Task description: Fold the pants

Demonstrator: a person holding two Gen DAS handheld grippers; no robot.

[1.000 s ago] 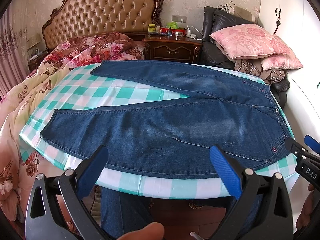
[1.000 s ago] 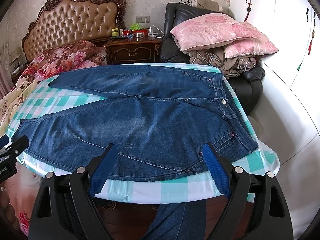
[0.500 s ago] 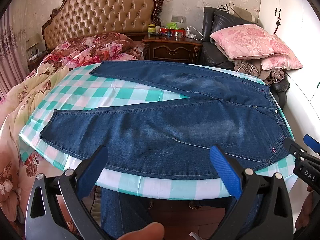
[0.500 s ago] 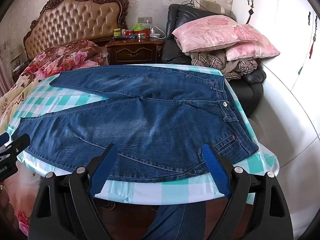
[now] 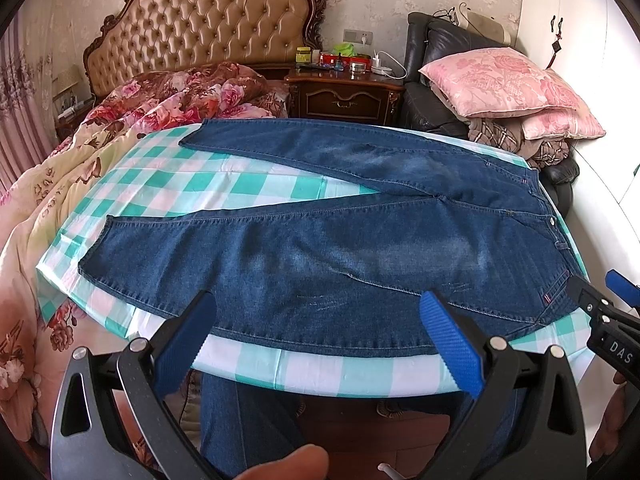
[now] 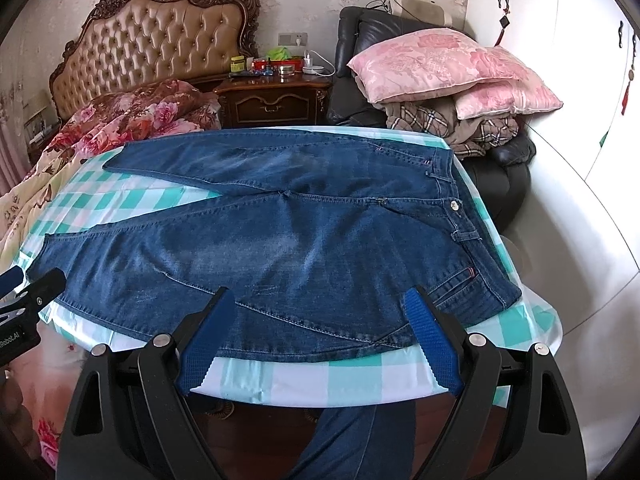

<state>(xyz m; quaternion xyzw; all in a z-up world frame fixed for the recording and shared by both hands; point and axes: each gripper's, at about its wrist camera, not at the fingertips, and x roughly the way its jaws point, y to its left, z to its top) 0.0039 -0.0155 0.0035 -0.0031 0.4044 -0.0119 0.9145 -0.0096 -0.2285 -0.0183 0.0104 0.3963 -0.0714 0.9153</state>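
The jeans (image 5: 340,240) lie flat on the checked tablecloth (image 5: 248,188), legs splayed, near edge almost at the cloth's rim. Pinching there could catch the cloth too, I'd guess, dragging both. Left gripper (image 5: 320,340) and right gripper (image 6: 318,338) hover before that edge, jaws wide, empty.

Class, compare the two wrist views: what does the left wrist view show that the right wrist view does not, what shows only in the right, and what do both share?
Only the left wrist view shows a fingertip at the bottom edge and the near hem entirely unobstructed. Only the right wrist view shows the second wardrobe door handle on the right. Both show the jeans spread flat on the checked cloth, the headboard, nightstand, pink pillows, and each open tool, left tool and right tool.
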